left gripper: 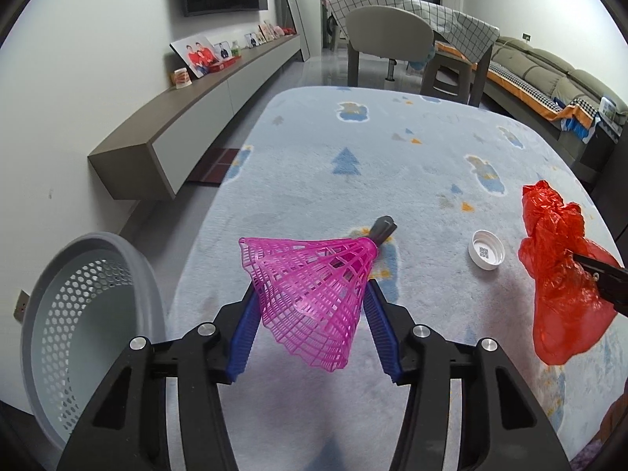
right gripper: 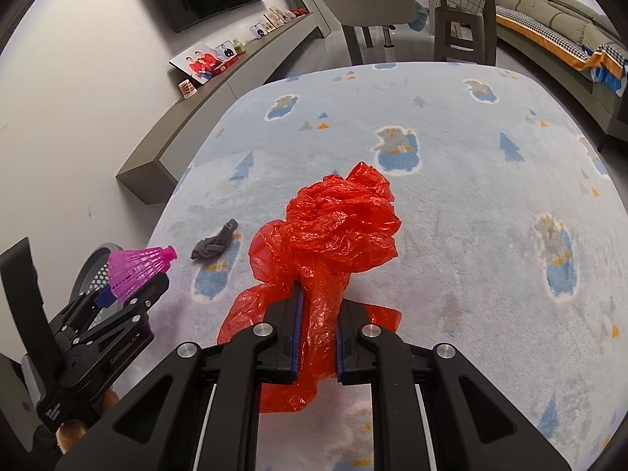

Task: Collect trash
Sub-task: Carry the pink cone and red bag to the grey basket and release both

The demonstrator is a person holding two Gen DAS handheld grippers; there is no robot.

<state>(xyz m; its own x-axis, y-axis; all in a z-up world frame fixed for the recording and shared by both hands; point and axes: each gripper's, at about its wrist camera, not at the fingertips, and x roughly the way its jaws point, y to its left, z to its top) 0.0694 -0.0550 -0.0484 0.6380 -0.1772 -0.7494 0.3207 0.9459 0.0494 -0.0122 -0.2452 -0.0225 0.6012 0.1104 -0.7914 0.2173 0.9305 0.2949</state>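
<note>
While nothing shows inside the grey perforated waste basket (left gripper: 84,325) yet, judged roughly midway: two pieces picked up, none delivered, at least two left on the rug.

Left gripper (left gripper: 312,312): blue pads clamped on the skirt of a pink plastic shuttlecock (left gripper: 310,294), cork end pointing away, lifted clear of the pale blue patterned rug (left gripper: 412,149). Also seen from the right wrist view, just in front of the basket rim, so only a short carry to drop it in, by judgement.

Right gripper (right gripper: 317,337): jaws pinched narrow on a bunched neck of a crumpled red plastic bag (right gripper: 337,231); bulk of the bag billowing beyond the fingertips, a loose tail hanging below. Held near the middle of the rug, well apart from the basket, so a longer carry leftward needed.

Still lying on the rug: a white bottle cap (left gripper: 486,250), open side up, between the shuttlecock and the red bag; a small dark grey knotted scrap, possibly a sock (right gripper: 216,245), just beyond the shuttlecock.

Remaining, by judgement: release both held items into the basket, then return for cap and scrap. Possible snag: light bag film clinging to the pads on release.
</note>
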